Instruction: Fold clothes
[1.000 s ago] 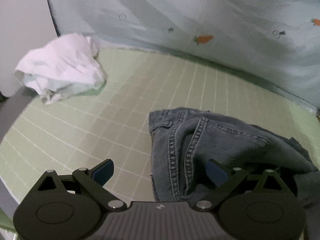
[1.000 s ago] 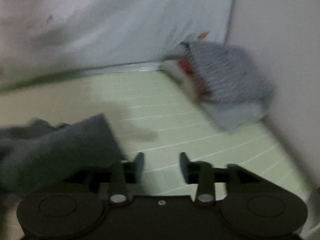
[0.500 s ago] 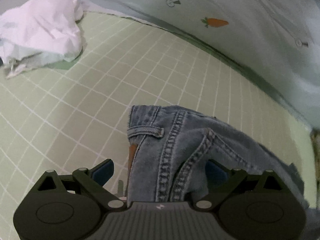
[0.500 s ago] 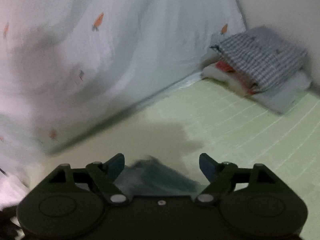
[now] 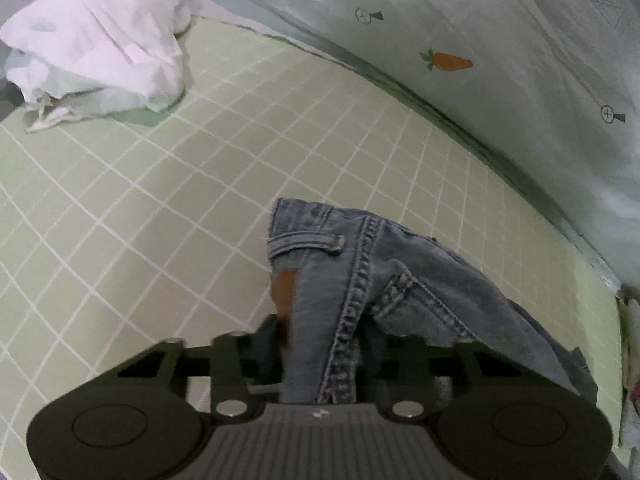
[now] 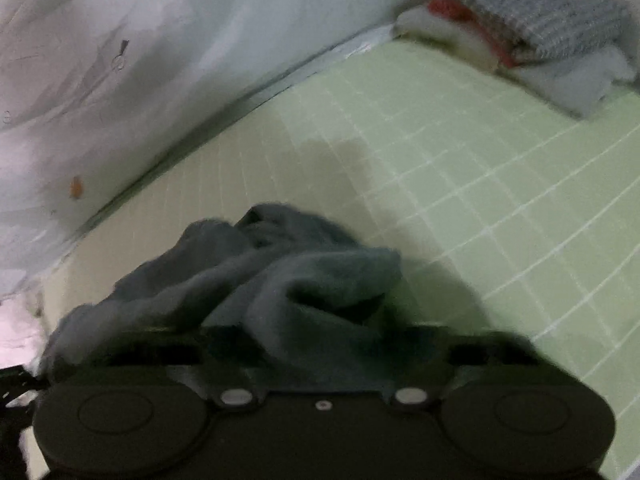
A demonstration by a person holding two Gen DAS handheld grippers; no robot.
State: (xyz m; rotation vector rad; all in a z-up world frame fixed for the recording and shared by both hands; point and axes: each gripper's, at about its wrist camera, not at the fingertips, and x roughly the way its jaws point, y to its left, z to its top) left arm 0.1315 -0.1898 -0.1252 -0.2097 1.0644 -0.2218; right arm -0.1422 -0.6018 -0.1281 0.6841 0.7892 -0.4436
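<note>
A pair of blue jeans (image 5: pixel 400 280) lies crumpled on the green checked sheet (image 5: pixel 200 208). My left gripper (image 5: pixel 320 356) is shut on the jeans at the waistband, by a belt loop and a brown patch. In the right wrist view the jeans (image 6: pixel 280 276) appear as a dark grey-blue bunch, and my right gripper (image 6: pixel 320 340) is shut on that cloth. The fingertips of both grippers are hidden in fabric.
A crumpled white garment (image 5: pixel 100 48) lies at the far left. A folded stack with a grey striped piece on top (image 6: pixel 532 20) sits at the far right corner. A pale blue carrot-print cloth (image 5: pixel 480 40) hangs along the back edge.
Both grippers were open half a second ago; both have closed on the jeans. The left moved in over the waistband, the right swung down onto the cloth.
</note>
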